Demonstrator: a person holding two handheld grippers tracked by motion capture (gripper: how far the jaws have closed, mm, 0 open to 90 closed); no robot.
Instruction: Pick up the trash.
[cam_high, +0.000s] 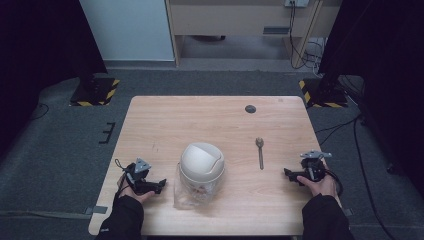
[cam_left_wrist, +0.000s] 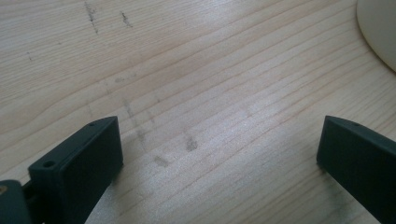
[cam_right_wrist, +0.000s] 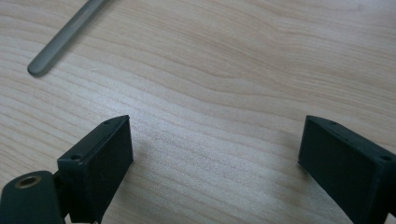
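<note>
Both grippers rest low at the near edge of the table (cam_high: 165, 115), one to each side of the things in the middle, and nothing is in hand yet: this looks like the start, before any reach. The left gripper (cam_high: 161, 184) is released, its jaws wide apart over bare wood, and points toward the jar (cam_high: 201, 172), a clear container with a cream domed lid that stands just beside it; the lid's pale rim (cam_left_wrist: 380, 32) shows at the corner of the left gripper view. The right gripper (cam_high: 288, 174) is likewise released and holds nothing; it points toward the spoon (cam_high: 260, 152), which lies flat on the table between it and the jar, apart from both, handle toward the person. The handle end (cam_right_wrist: 60, 44) shows ahead of its jaws in the right gripper view. The next move probably calls for the right gripper to slide forward and close on the thin handle low against the wood, while the left one steadies the jar.
</note>
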